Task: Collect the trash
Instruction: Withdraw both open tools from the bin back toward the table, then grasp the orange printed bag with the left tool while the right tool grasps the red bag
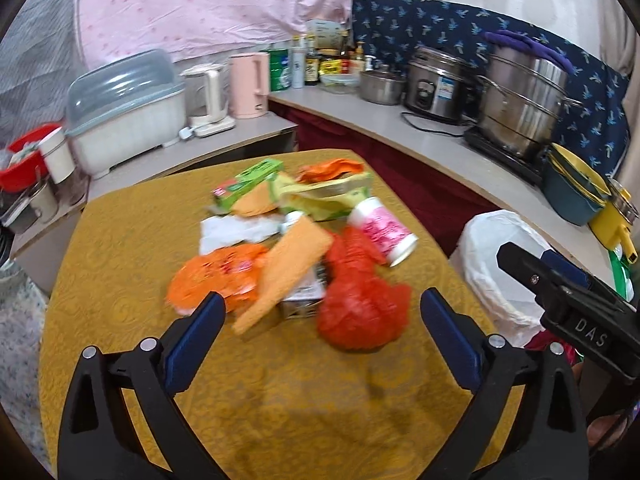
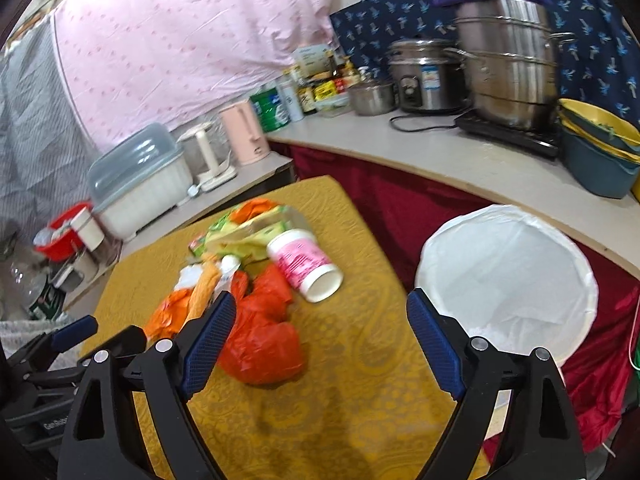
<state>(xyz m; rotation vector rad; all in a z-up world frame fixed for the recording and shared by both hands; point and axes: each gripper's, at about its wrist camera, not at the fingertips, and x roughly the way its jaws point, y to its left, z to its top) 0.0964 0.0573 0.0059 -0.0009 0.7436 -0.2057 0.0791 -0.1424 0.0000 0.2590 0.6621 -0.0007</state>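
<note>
Trash lies in a heap in the middle of the table (image 1: 120, 360), which wears a yellow patterned cloth, and no piece is taken yet. Nearest to the viewer, the left gripper (image 1: 322, 318) hangs over the near edge of the table with its jaws wide apart and nothing between them. The right gripper (image 2: 320, 332) is the same: jaws spread, empty, over the near right part of the table.

Just beyond the fingers lies a crumpled red plastic bag (image 1: 360, 308), the closest piece. Left of it are an orange wrapper (image 1: 216, 276) and a tan paper cone (image 1: 288, 272). Further in lies a white bottle with pink label (image 1: 382, 230) on its side, and toward the far edge a green box (image 1: 246, 184) and yellow-green packaging (image 1: 320, 196).

I judge that the task is at the reaching step. The next move calls for lowering one gripper onto the red bag, closing on a thick fold, then carrying it right.

Beside the right edge of the table stands the bin with white liner (image 2: 508, 276), open. Behind runs a counter (image 1: 420, 132) with steel pots (image 1: 520, 108), a rice cooker (image 1: 438, 82), a pink kettle (image 1: 248, 84) and bottles. A pink curtain (image 1: 208, 4) covers the back wall.
</note>
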